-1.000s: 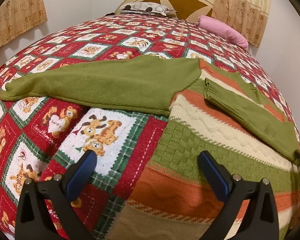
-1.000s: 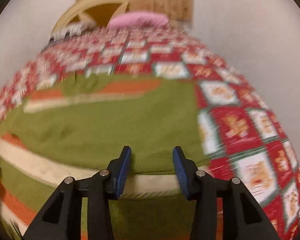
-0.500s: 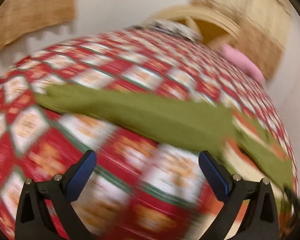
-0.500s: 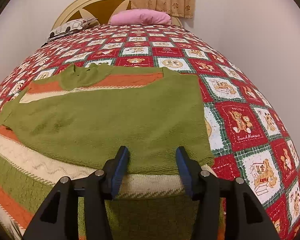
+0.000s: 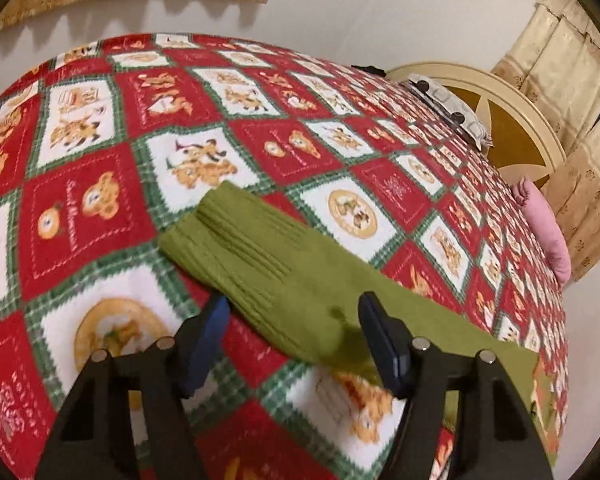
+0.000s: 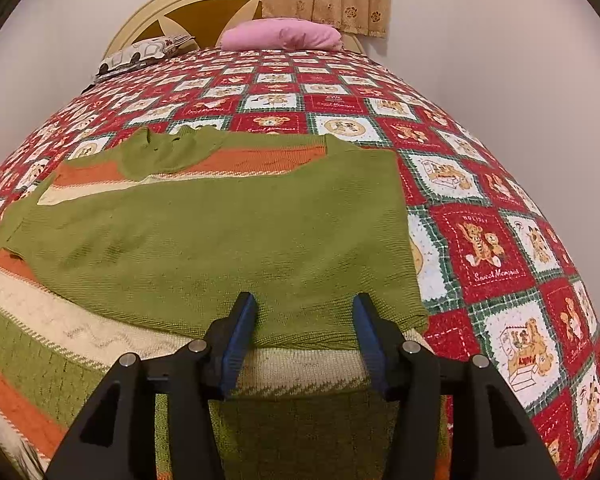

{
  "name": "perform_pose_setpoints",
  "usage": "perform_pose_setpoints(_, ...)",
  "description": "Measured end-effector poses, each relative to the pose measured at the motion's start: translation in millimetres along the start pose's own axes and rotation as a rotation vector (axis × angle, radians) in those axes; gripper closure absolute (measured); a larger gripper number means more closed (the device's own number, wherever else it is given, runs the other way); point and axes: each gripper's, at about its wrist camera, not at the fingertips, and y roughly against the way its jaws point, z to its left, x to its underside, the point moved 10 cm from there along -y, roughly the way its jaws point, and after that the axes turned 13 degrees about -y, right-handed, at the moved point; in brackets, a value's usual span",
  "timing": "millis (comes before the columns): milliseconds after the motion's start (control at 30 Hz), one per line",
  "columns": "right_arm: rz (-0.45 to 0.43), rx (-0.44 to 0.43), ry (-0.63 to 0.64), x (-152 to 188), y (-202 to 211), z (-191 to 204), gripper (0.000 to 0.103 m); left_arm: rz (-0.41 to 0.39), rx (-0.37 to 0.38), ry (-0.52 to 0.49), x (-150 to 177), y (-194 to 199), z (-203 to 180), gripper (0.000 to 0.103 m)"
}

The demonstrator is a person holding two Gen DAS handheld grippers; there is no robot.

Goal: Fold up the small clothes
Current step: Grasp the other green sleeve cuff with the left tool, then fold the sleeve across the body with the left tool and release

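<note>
The left tongs point(image 5: 294, 322) stand spread with nothing between the pads, and they have swung away from the body of the sweater: a second ago they looked across its striped front, now they hang over the ribbed cuff of the outstretched green sleeve point(image 5: 260, 264). The cuff lies flat on the quilt point(image 5: 100, 208) just ahead of the tips, reaching between them from the right, not gripped. The tongs are also less wide apart than before.

The right tongs point(image 6: 304, 320) have scarcely moved since half a second ago. They too are spread, holding nothing, poised at the lower edge of the other sleeve point(image 6: 220, 240), which is folded across the sweater point(image 6: 80, 360). That green edge lies right at the tips, over the cream and green bands of the chest.

Farther off, the collar points toward the headboard point(image 6: 188, 4), where a pink pillow point(image 6: 282, 36) and a patterned pillow point(image 6: 144, 54) rest at the head of the bed.
</note>
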Motion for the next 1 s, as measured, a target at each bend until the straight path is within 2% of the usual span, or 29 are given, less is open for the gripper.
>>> perform_pose_setpoints(67, 0.000, 0.001, 0.001, 0.0, 0.0, 0.0, 0.051, -0.006, -0.012, 0.000, -5.3, -4.3, 1.0, 0.041)
perform_pose_setpoints(100, 0.000, 0.001, 0.001, 0.0, -0.1, 0.0, 0.051, -0.007, -0.028, -0.003, -6.3, -4.9, 1.4, 0.053)
perform_pose_setpoints(133, 0.000, 0.001, 0.000, 0.0, 0.0, -0.1, 0.051, -0.008, -0.031, -0.005, -7.8, -4.5, 3.2, 0.077)
perform_pose_setpoints(167, 0.000, 0.000, 0.000, 0.0, 0.0, 0.0, 0.051, -0.004, 0.005, -0.007, -8.4, -6.5, 0.1, 0.092)
perform_pose_setpoints(200, 0.000, 0.000, -0.001, -0.2, -0.3, 0.1, 0.051, 0.004, 0.047, 0.000, -8.6, -9.7, -2.3, 0.095)
perform_pose_setpoints(233, 0.000, -0.002, -0.002, -0.3, -0.6, -0.1, 0.050, 0.011, 0.067, 0.015, -8.8, -12.1, -2.8, 0.095)
perform_pose_setpoints(333, 0.000, -0.002, -0.002, -0.4, -0.7, -0.3, 0.050, -0.003, 0.030, -0.040, -15.4, -9.2, -10.2, 0.095)
perform_pose_setpoints(500, 0.000, -0.002, -0.003, -0.5, -0.9, -0.2, 0.050, -0.098, 0.041, -0.158, -44.7, 21.3, -56.0, 0.095)
perform_pose_setpoints(600, 0.000, -0.001, -0.003, -0.4, -0.9, -0.3, 0.050, -0.176, 0.111, -0.269, -59.4, 56.5, -123.6, 0.095)
perform_pose_setpoints(667, 0.000, -0.001, -0.003, -0.4, -0.9, -0.4, 0.050, -0.223, 0.163, -0.347, -58.2, 78.8, -168.9, 0.095)
perform_pose_setpoints(733, 0.000, -0.002, -0.003, -0.4, -1.1, -0.4, 0.050, -0.259, 0.240, -0.438, -46.1, 103.0, -228.1, 0.095)
perform_pose_setpoints(800, 0.000, -0.004, -0.004, -0.3, -1.1, -0.2, 0.050, -0.266, 0.310, -0.505, -26.7, 117.4, -271.7, 0.095)
perform_pose_setpoints(833, 0.000, -0.005, -0.005, -0.5, -1.0, -0.4, 0.050, -0.260, 0.359, -0.560, -6.4, 125.0, -305.2, 0.095)
perform_pose_setpoints(933, 0.000, -0.010, -0.011, -1.4, -1.0, -0.6, 0.050, -0.228, 0.422, -0.686, 48.9, 128.6, -367.3, 0.095)
perform_pose_setpoints(1000, -0.001, -0.014, -0.015, -1.7, -0.8, -0.4, 0.050, -0.190, 0.432, -0.751, 84.9, 121.1, -394.0, 0.095)
